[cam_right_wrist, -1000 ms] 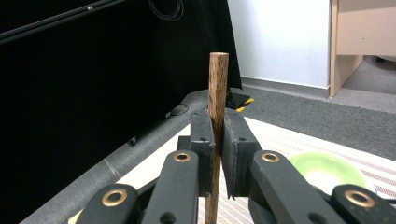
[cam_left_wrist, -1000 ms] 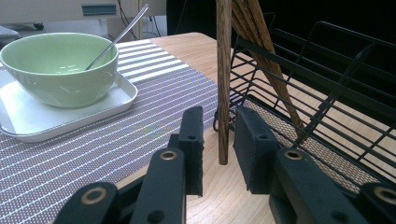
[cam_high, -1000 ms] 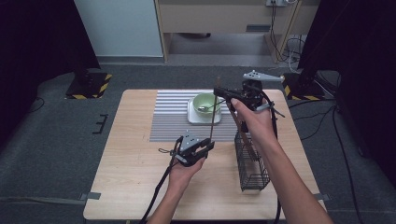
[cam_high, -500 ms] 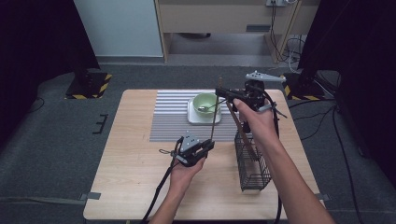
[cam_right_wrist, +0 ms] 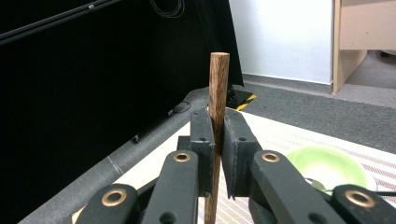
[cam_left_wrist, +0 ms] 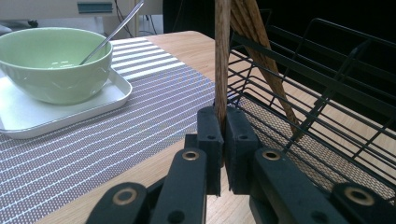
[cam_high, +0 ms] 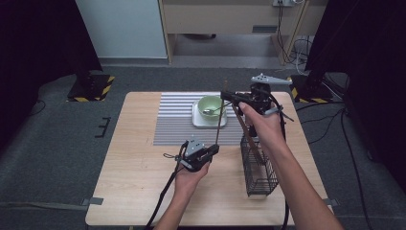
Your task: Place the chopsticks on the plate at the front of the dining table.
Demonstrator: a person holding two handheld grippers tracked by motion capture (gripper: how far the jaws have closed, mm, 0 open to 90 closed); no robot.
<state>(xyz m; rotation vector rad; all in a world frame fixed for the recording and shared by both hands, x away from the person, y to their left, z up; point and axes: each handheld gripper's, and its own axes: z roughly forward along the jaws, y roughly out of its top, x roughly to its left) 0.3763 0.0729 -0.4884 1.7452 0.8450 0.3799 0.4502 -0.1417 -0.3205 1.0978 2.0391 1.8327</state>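
Wooden table (cam_high: 143, 191) — each hand-held gripper, left (cam_high: 213, 149) and right (cam_high: 229, 95), clamps one chopstick (cam_high: 220, 120).

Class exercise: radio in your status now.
Left gripper and right gripper both shut on one wooden chopstick, upright. Wire basket beside it. Nothing blocking.

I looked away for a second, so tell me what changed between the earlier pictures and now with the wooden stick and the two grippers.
The left gripper has just been closing, and its jaws now clamp the lower end of the wooden stick. The right gripper keeps its grip near the stick's top end. Both hands, the wire basket and the green bowl on its tray stayed put.
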